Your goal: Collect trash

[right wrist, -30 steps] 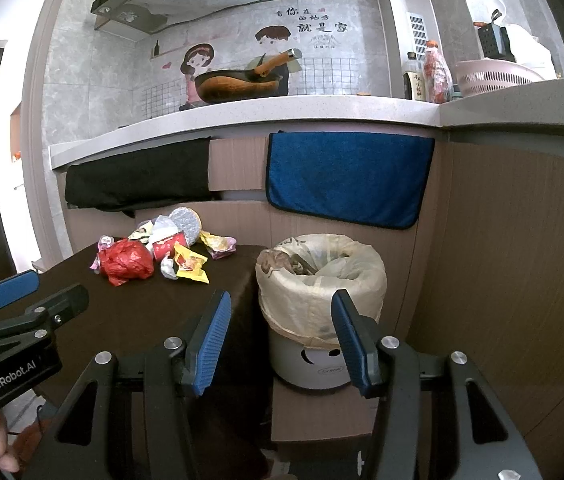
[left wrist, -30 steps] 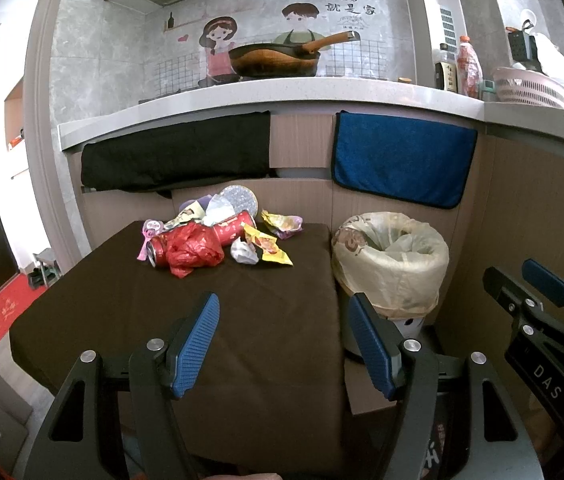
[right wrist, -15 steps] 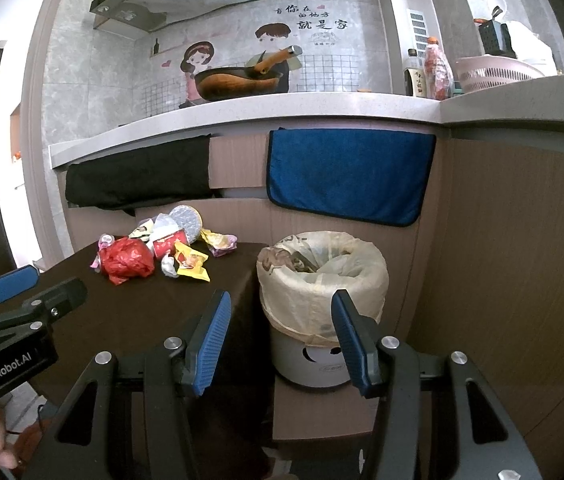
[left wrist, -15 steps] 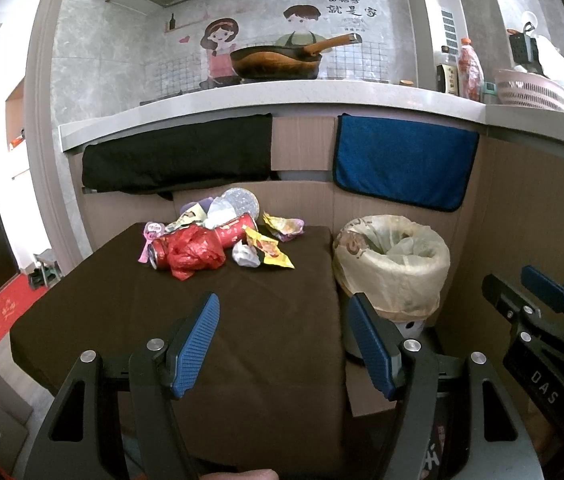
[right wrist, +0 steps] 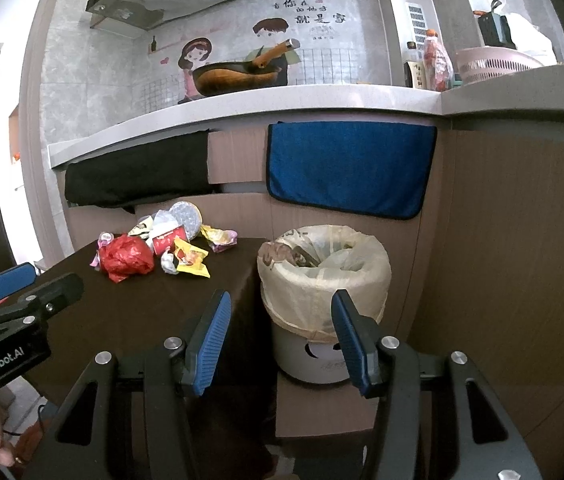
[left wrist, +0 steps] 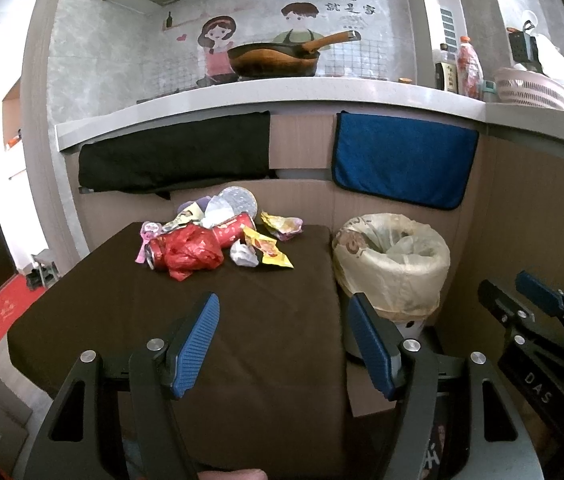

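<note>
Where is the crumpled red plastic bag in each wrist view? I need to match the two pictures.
Left wrist view: red plastic bag left of centre, at the front of the trash pile on the dark table.
Right wrist view: red plastic bag in the left part of the picture.
Shared landmark: the lined trash bin, right of the table in both.

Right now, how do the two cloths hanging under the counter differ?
The black cloth hangs left, above the trash pile; the blue cloth hangs right, above the bin. The black one is wider and rumpled along its bottom edge; the blue one lies flat with a neat dark border. Both hang from just under the counter edge.
</note>
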A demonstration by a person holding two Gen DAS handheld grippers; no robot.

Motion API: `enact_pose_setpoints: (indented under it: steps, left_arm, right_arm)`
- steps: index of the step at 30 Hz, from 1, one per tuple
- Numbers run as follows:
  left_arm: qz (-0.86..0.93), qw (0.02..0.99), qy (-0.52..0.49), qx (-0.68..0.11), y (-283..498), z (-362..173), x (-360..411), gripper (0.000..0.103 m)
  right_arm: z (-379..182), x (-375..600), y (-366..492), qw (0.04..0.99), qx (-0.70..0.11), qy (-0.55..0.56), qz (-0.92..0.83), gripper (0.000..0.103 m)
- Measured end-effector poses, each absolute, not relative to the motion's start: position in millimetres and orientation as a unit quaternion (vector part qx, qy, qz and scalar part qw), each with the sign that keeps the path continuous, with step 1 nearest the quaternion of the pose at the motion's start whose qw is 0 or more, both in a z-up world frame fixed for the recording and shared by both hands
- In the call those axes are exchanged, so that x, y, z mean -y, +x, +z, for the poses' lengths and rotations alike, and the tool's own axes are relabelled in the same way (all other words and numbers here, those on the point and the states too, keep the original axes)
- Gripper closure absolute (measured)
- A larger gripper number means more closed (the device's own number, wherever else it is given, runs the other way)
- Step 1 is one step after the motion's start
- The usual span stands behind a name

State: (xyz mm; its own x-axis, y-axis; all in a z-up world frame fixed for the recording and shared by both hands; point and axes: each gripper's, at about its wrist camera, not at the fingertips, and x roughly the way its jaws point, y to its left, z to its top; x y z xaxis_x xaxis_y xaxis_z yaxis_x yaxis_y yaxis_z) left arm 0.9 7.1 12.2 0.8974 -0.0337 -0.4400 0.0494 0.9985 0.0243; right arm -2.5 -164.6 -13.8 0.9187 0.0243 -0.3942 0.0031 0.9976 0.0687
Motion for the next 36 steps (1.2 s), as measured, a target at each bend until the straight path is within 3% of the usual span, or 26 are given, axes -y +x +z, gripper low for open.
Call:
enact_pose_setpoints:
  steps: [9,13,18,26,36]
  left_arm:
    - [-0.059,0.959,0.023,-0.276,68,1,-51,0.055]
    - [-0.018,0.960,0.026,-0.277,108,-8,-99,0.055]
    - [-0.035,0.952,-0.047,-0.301,176,-22,-159,0.055]
    - [-0.047,0.939,-0.106,-0.323,287,-51,-195,0.055]
    - [-0.036,0.924,-0.130,-0.357,322,-85,-210,0.055]
  right_arm:
    - [-17,156,48,0.973,-0.222,0.044,0.047,0.053]
    - [-17,133,90,0.970,-0.230,0.018,0.081,0.053]
    - [-28,112,142,0.963,-0.244,0.006,0.110,0.053]
    - [-60,84,218,0.947,-0.296,0.001,0.128,0.053]
    - [-76,56,286,0.927,-0.337,0.007,0.167,0.053]
